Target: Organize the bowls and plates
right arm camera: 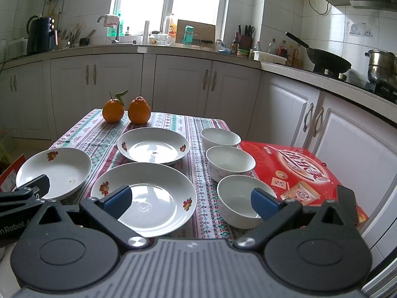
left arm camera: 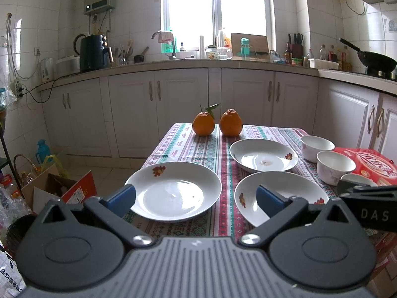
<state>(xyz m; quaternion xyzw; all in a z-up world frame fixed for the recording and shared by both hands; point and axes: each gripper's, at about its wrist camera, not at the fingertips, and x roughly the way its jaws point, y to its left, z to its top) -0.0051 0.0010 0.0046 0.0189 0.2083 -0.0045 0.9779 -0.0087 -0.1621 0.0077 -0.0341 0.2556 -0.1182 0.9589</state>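
Note:
Three white plates with red flower marks lie apart on the patterned tablecloth: a left plate, a far plate and a near plate. Three white bowls stand in a row at the right: far, middle, near. My left gripper is open and empty, above the near table edge between the left and near plates. My right gripper is open and empty, between the near plate and the near bowl.
Two oranges sit at the far edge of the table. A red box lies at the right beside the bowls. Kitchen cabinets stand behind. Cardboard boxes and bags are on the floor at the left.

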